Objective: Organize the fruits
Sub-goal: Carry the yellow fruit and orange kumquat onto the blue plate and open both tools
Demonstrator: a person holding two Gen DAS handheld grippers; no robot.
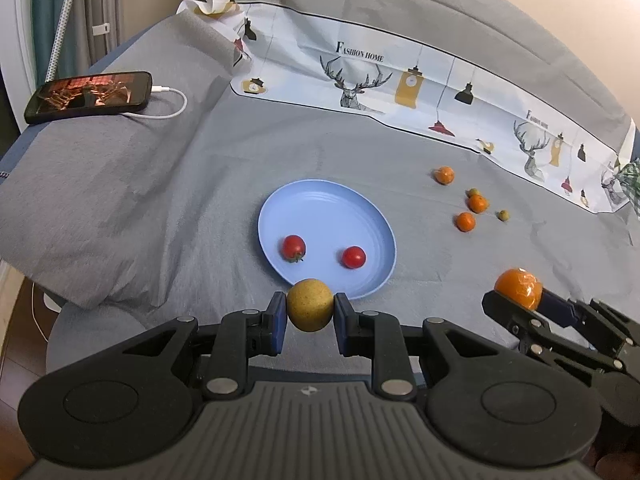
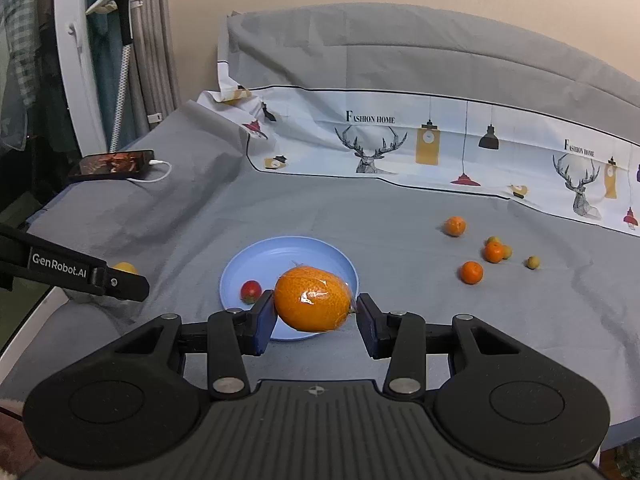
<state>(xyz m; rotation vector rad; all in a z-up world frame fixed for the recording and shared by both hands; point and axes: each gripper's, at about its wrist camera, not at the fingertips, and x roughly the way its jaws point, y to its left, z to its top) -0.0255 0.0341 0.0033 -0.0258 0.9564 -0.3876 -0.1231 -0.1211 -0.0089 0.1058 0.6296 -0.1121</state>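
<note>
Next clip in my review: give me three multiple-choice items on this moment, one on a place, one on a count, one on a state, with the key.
1. Where do the two red cherry tomatoes lie?
A. on the round light-blue plate
B. on the phone
C. on the printed cloth

2. How many small orange fruits lie loose on the grey sheet?
A. one
B. three
C. six

3. What does the left tool hold?
A. nothing
B. a tomato
C. a round yellow-brown fruit

Key:
1 A, both tomatoes sit inside the plate.
2 B, three lie on the sheet right of the plate.
3 C, the left tool has its pads pressed on the fruit; the right tool grips a plastic-wrapped orange.
</note>
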